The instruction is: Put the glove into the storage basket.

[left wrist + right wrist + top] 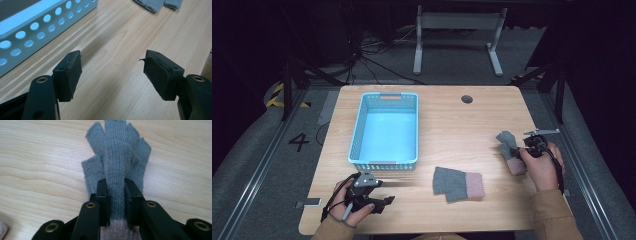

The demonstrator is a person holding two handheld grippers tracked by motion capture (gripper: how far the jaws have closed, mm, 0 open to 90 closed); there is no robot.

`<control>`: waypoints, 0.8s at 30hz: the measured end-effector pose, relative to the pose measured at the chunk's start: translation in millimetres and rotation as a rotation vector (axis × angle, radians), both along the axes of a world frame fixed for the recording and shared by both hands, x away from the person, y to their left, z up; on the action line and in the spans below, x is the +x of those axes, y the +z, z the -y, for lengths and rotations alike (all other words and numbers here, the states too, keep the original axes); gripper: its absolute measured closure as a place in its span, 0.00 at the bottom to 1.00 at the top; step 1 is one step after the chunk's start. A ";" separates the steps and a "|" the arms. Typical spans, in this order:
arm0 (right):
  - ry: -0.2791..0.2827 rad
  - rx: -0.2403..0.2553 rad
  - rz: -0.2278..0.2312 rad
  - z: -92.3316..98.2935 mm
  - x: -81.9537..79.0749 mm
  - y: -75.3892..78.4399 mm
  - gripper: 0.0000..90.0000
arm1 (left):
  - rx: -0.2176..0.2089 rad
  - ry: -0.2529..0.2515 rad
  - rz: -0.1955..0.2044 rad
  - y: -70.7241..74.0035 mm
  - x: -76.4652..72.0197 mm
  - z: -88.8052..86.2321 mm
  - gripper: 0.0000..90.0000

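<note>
A grey knit glove with a pink cuff (117, 162) is pinched between the jaws of my right gripper (117, 195), which is shut on its palm; its fingers fan out ahead over the wood. From above, this glove (508, 145) and my right gripper (523, 148) sit at the table's right edge. A second grey glove with a pink cuff (458, 183) lies flat near the table's front middle, its fingers also visible at the top of the left gripper view (158, 4). My left gripper (113, 71) stands open over bare wood at the front left (382, 195), with nothing between its jaws.
A light blue perforated basket (357, 131) stands on the left half of the wooden table (462, 125), just beyond my left gripper; its wall (37, 27) runs along the left gripper view. A round cable hole (467, 99) is at the back.
</note>
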State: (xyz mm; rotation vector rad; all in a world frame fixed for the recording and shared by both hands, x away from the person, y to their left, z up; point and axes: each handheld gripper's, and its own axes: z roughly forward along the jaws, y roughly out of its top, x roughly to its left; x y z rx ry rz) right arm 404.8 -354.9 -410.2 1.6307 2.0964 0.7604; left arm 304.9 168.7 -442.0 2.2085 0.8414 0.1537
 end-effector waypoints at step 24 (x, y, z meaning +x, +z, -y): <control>0.233 0.035 0.042 -41.5 -27.0 48.2 0.84 | -0.005 -0.003 0.000 0.7 -0.3 0.0 0.35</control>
